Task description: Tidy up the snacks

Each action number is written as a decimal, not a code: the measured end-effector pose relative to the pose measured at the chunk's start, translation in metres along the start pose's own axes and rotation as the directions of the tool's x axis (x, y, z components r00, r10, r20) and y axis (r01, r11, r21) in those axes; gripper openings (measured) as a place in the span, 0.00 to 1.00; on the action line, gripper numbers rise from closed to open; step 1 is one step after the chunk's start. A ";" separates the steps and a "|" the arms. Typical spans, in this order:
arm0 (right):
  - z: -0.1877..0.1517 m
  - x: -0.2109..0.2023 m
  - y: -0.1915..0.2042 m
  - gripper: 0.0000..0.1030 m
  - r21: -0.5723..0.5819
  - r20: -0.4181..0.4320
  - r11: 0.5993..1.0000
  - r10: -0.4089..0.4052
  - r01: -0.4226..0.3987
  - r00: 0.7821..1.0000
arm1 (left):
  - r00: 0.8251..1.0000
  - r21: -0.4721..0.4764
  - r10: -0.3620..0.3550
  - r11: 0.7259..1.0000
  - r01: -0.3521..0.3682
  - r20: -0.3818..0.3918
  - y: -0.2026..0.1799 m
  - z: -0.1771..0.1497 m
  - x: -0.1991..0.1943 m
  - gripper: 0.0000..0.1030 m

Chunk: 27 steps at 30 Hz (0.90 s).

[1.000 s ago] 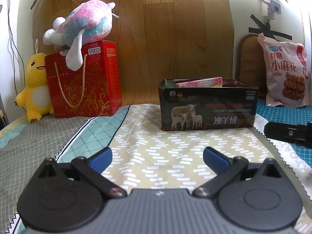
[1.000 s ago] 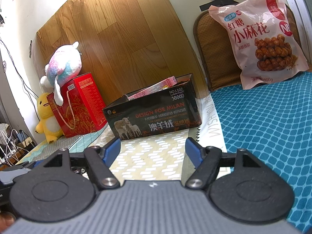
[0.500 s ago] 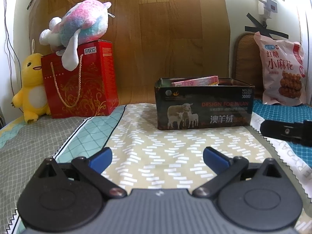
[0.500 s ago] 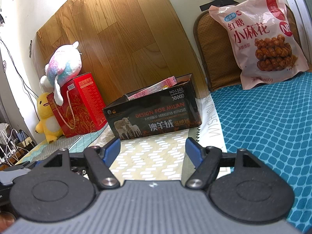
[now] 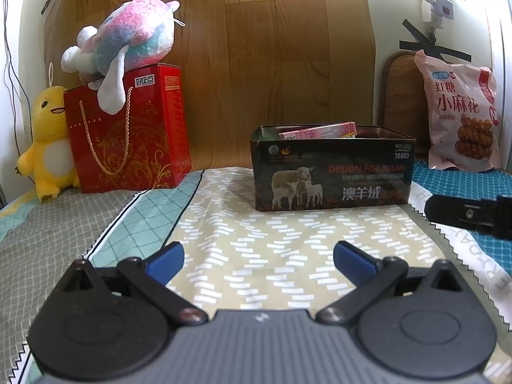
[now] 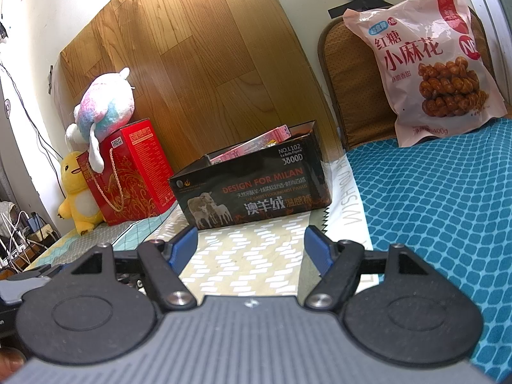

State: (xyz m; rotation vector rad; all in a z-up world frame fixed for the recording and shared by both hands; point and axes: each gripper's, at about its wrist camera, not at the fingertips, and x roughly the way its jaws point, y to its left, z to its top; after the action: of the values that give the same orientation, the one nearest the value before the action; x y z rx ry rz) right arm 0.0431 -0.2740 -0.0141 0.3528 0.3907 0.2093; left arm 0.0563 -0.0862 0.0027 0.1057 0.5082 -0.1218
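left tongs (image 5: 258, 257) held low and level over the patterned bed cover (image 5: 256, 249), blue pads spread wide, nothing between them. aimed straight at the dark sheep-print box (image 5: 332, 172), which stands ahead on the cover, well apart from the pads. pink snack packets (image 5: 316, 130) stick up inside the box. right tongs (image 6: 251, 245) also low, tilted slightly, pads wide and empty, box ahead and a little left. pink bag of fried dough twists (image 6: 438, 64) leans upright against a brown chair back (image 6: 348, 96) at far right, on the blue cover. red gift bag (image 5: 128, 131) stands left of the box; pastel plush (image 5: 128, 44) lies on top; yellow duck plush (image 5: 48, 140) beside it.
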 end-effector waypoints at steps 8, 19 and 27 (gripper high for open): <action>0.000 0.000 0.000 0.73 0.000 0.000 1.000 -0.001 0.001 1.000 | 1.000 0.001 -0.008 1.000 0.008 -0.004 0.000 0.000 0.001 1.00; 0.000 0.000 0.000 0.73 0.001 0.000 1.000 -0.001 0.001 1.000 | 1.000 0.002 -0.012 1.000 0.012 -0.006 0.000 0.000 0.002 1.00; 0.000 0.000 0.000 0.73 0.001 0.000 1.000 0.000 0.000 1.000 | 1.000 0.001 -0.011 1.000 0.011 -0.007 0.000 -0.001 0.002 1.00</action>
State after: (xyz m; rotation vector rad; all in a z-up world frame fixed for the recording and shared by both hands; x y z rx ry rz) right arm 0.0431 -0.2742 -0.0136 0.3539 0.3908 0.2090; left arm 0.0574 -0.0866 0.0013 0.1044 0.5160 -0.1326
